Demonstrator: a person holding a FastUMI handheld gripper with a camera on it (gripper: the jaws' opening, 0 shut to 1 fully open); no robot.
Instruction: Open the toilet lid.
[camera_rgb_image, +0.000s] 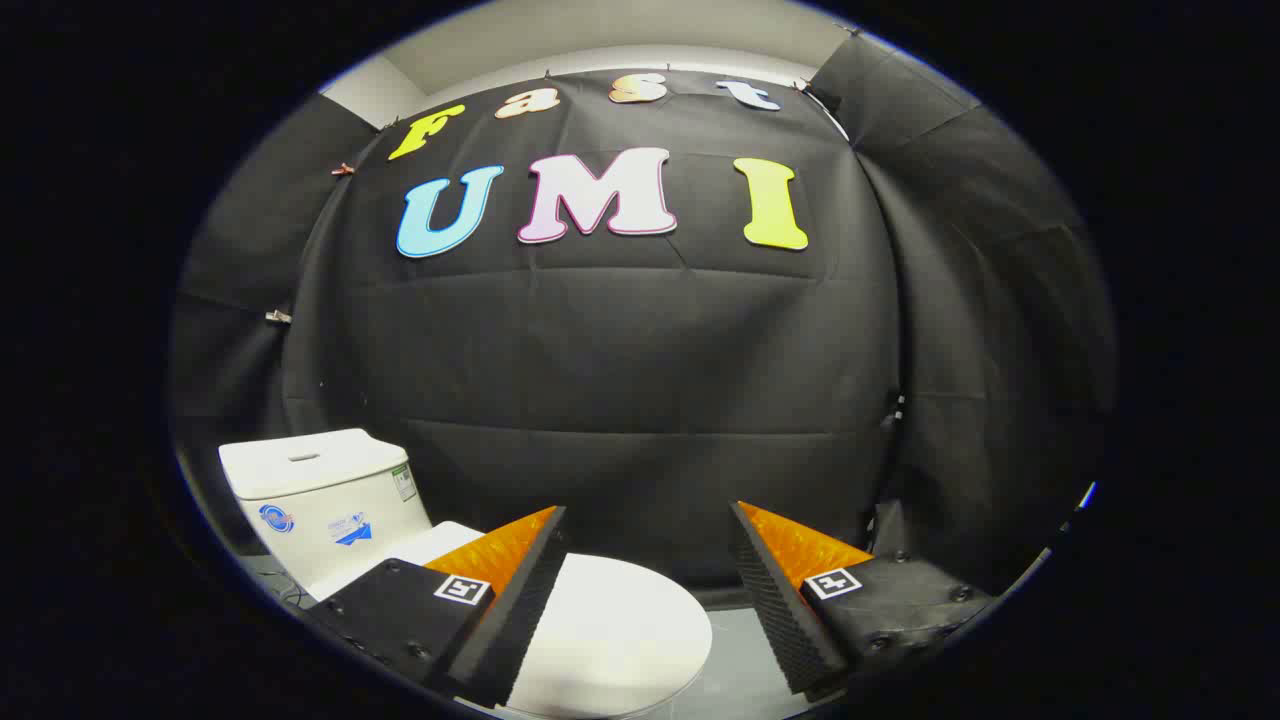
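White toilet lid (610, 640) lies flat and closed, low between the gripper (648, 590) jaws, which stand spread wide apart w/ nothing held and no contact w/ the lid. Left finger covers the lid's back-left part; near edge of the lid is cut off at the bottom, so the bowl beneath can't be made out. Lid's long axis runs from the tank at back left to its rounded front end at right, toward the right finger. Bit of grey floor (730, 680) shows just past that rounded end. Behind the left finger stands the white tank (320, 500), w/ a flush button on top, stickers on its front and side; print too small to read. Beyond it all hangs the black cloth wall (620, 380), creased, pinned w/ clips along its upper edge.
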